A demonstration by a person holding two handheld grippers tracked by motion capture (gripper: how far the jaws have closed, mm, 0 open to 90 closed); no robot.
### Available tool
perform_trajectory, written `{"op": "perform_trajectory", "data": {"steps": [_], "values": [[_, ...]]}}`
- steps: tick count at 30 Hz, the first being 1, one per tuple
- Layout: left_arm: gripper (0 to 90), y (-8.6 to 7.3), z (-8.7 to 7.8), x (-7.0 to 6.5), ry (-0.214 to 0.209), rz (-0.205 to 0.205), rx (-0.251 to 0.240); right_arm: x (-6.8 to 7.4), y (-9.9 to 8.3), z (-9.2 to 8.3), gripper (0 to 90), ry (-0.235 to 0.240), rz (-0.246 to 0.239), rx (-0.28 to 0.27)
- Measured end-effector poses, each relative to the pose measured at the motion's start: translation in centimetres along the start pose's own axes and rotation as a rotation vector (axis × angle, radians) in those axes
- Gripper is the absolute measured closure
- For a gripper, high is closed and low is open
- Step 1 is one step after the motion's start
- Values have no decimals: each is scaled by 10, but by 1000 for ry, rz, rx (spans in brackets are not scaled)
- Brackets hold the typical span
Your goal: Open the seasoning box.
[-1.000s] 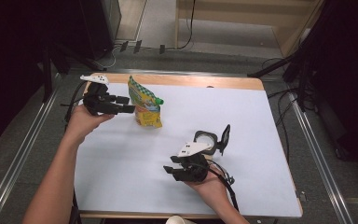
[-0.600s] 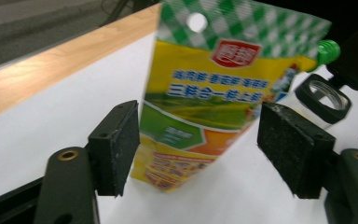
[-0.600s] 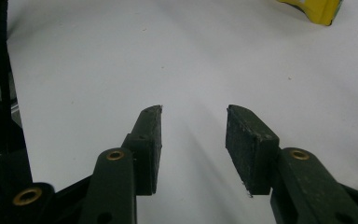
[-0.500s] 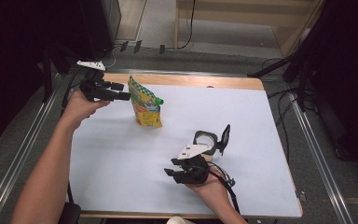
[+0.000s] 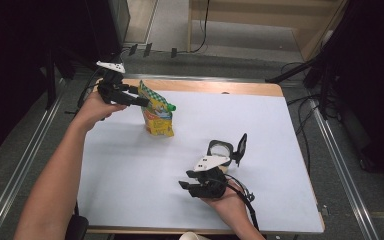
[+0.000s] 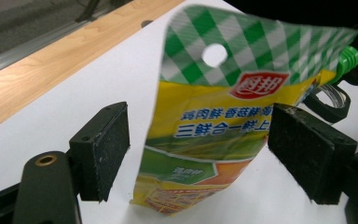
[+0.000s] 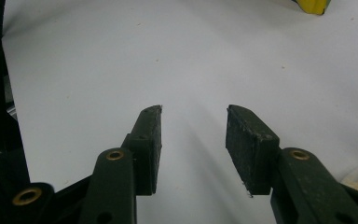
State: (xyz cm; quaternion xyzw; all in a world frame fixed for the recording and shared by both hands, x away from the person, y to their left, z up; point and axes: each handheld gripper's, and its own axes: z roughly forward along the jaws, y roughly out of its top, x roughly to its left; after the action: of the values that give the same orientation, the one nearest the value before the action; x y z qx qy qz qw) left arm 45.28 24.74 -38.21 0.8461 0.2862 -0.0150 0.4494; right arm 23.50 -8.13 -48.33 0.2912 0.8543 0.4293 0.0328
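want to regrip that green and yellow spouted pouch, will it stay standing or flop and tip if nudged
Probably tippy: the pouch stands on a narrow base on the white table, with its spout cap off to one upper corner. Its thin checked top bends in the left gripper view, so it likely flexes under a grip. The left gripper, jaws just opened, straddles it without pressing.

pouch: 1 | hand-held gripper: 2 | black ring-shaped object: 1, perhaps lidded
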Motion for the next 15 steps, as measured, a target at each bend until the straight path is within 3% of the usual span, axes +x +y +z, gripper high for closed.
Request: {"op": "perform_trajectory", "data": {"steps": [2,6,9,11,15], "values": [[223,0,5,-2,-15,18,15,-2,-2,-1,570,-3,7,-1],[231,-1,6,-3,-3,30,24,-3,-3,-3,570,-5,11,-9],[286,-1,5,-6,13,48,33,-5,-5,-5,574,-14,13,-14],[371,-3,4,-9,11,57,42,-7,-5,-7,585,-24,12,-25],[409,-7,3,-15,21,69,38,-10,-7,-12,594,-40,20,-40]]}}
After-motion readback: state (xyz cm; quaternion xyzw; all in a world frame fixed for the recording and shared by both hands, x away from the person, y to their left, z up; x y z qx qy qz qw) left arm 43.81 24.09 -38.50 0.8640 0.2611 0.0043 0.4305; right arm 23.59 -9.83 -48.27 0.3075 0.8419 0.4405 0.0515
